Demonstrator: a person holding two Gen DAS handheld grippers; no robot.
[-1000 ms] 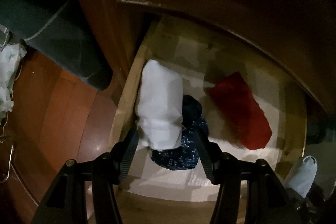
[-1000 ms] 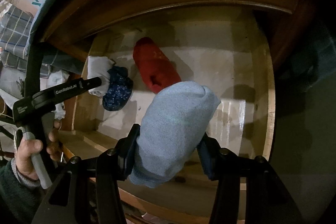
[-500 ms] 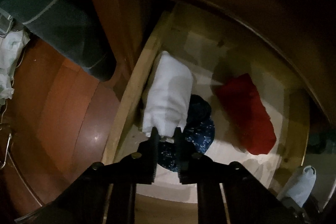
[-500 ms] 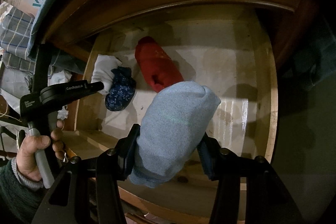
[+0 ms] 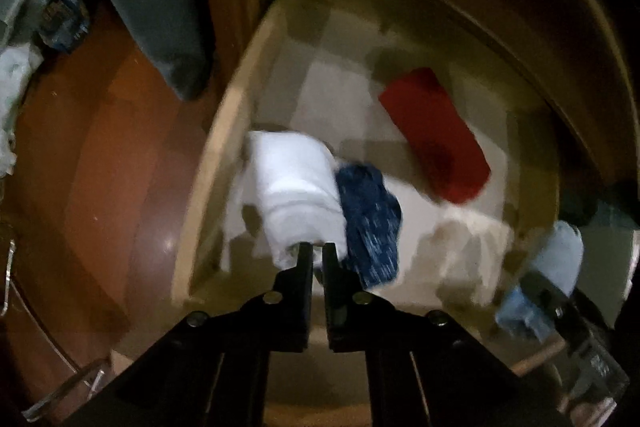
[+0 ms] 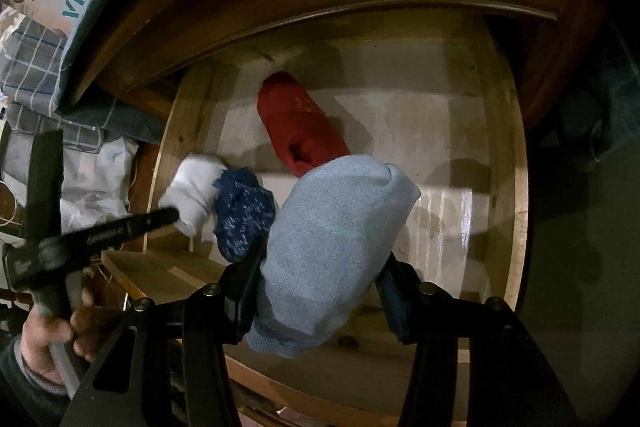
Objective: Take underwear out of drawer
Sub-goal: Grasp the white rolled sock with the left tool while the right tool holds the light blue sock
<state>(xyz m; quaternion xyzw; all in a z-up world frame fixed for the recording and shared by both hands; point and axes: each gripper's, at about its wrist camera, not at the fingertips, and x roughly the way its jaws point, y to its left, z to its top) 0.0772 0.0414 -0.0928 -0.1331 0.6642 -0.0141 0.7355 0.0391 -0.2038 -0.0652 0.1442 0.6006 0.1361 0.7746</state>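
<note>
Underwear rolls lie in the wooden drawer (image 6: 516,147); we carry the pale blue knit roll (image 6: 340,247) in the right gripper (image 6: 320,279). Our left gripper (image 5: 318,255), wide a second ago, has clenched on the soft white roll (image 5: 296,187), ready for lifting, beside a speckled navy bundle (image 5: 372,219) and red roll (image 5: 436,135).

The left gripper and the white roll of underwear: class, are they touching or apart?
Touching. In the left wrist view the left gripper has its jaws pinched on the near end of the white roll.
</note>
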